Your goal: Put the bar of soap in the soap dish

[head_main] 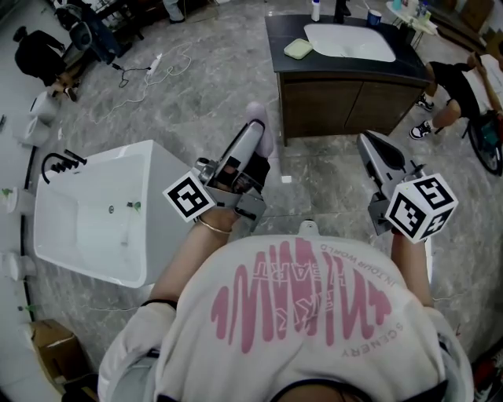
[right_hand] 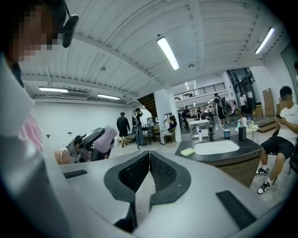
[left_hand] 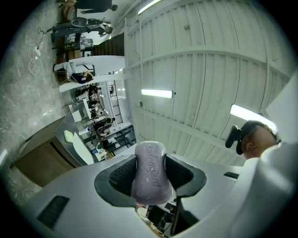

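Note:
My left gripper is shut on a pale lilac bar of soap, held up in the air; in the left gripper view the soap stands on end between the jaws of that gripper. A pale green soap dish lies on the dark vanity top beside the white sink, well ahead of both grippers. My right gripper is shut and holds nothing; in the right gripper view its jaws meet, with the dish to their right.
A white bathtub stands on the floor at the left. Cables trail over the grey stone floor. A seated person is right of the vanity, another at far left. Bottles stand behind the sink.

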Available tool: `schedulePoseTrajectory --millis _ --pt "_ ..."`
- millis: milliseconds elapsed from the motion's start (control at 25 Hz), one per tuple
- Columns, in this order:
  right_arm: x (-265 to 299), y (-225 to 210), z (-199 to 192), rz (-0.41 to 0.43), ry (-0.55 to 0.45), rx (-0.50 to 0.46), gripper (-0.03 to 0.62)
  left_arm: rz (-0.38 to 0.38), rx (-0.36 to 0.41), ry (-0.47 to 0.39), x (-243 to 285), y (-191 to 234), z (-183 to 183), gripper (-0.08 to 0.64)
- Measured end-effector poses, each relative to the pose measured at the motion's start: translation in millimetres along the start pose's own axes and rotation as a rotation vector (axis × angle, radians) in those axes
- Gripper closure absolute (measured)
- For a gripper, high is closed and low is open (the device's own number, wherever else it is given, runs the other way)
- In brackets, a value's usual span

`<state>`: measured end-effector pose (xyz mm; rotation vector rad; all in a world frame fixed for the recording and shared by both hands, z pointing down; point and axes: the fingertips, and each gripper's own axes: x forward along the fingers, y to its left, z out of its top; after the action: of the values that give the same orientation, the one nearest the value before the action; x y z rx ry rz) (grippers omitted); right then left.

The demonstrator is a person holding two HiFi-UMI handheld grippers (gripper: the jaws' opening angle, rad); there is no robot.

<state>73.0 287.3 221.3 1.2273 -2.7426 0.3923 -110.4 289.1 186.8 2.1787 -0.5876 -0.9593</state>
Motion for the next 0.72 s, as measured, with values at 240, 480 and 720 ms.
schedulePoseTrajectory --millis 240,480,720 --pt "19 -35 6 0.017 0.026 0.001 0.575 0.024 0.022 -0.027 26 24 5 0.359" --pt "38 -68 15 0.054 0.018 -0.004 0.575 0.039 0.034 -0.032 47 42 1 0.359" --pt "55 -95 13 0.089 0.044 0.003 0.575 0.053 0.043 -0.054 69 62 -6 0.359"
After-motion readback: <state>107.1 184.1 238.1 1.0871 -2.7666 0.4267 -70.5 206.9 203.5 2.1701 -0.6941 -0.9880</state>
